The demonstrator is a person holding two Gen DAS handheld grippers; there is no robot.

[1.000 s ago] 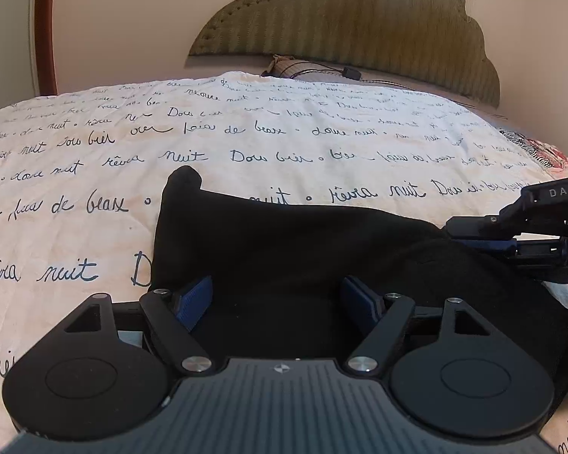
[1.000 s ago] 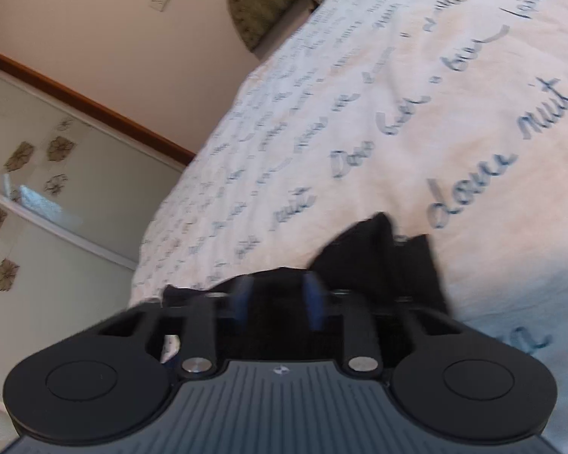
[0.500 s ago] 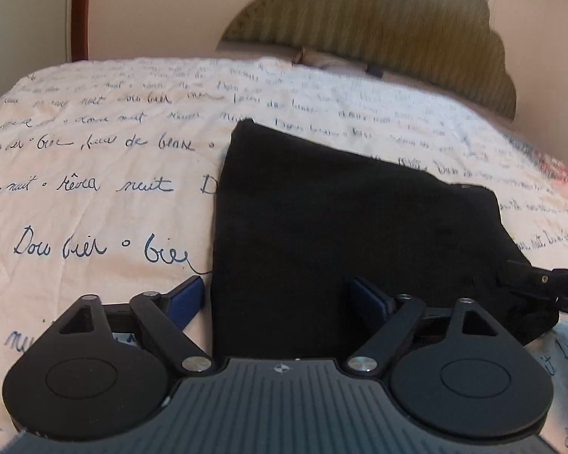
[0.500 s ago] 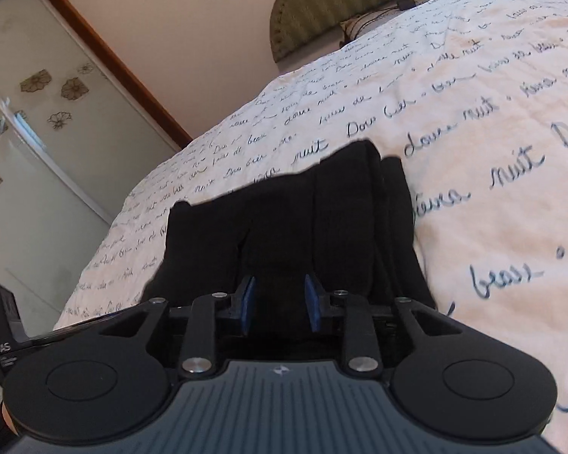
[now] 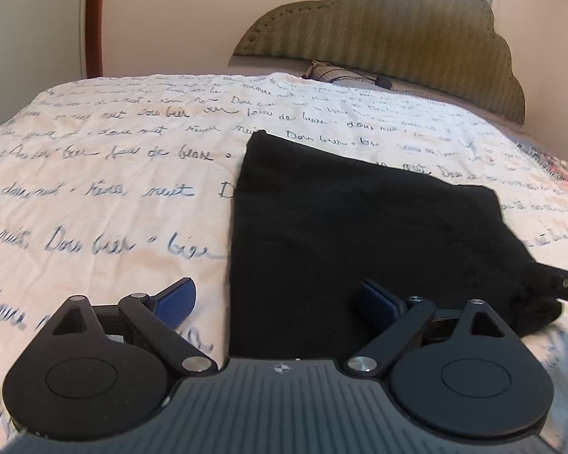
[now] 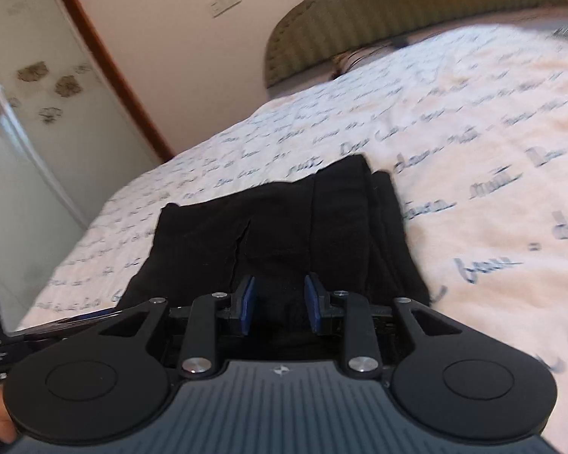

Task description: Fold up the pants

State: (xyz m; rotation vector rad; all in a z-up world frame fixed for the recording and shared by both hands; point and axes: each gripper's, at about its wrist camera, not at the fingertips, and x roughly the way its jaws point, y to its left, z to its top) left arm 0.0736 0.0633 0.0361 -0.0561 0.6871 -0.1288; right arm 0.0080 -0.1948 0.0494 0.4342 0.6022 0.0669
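Two tongs hang over the bed, and neither has anything in its grip. The left tongs (image 5: pixel 276 299) are spread wide, nearly as far as they go; one blue pad (image 5: pixel 176 297) hovers over bare bedspread, the other over black cloth, and the left edge of the pants (image 5: pixel 359 234) runs up between them without either pad pressing on it. The right tongs (image 6: pixel 278 302) stand partly parted, their jaws having just been opening (the gap is much narrower than on the left); black fabric lies below and beyond the pads, but the pads do not pinch it.

Folded into a compact dark block, the pants lie flat on the bedspread (image 5: pixel 113 189), near its middle. From the right wrist view their stacked layers show as several edges along the right side, with a seam or slit running down the top layer. From the left wrist view the right tongs' tip (image 5: pixel 564 283) pokes in at the right edge, just beside the pants' near corner.

Cream bedspread with blue handwritten script covers the bed. Beyond it stand a padded olive headboard (image 5: pixel 397 34) and a pale wall, with a frosted sliding door (image 6: pixel 30 121) at the left
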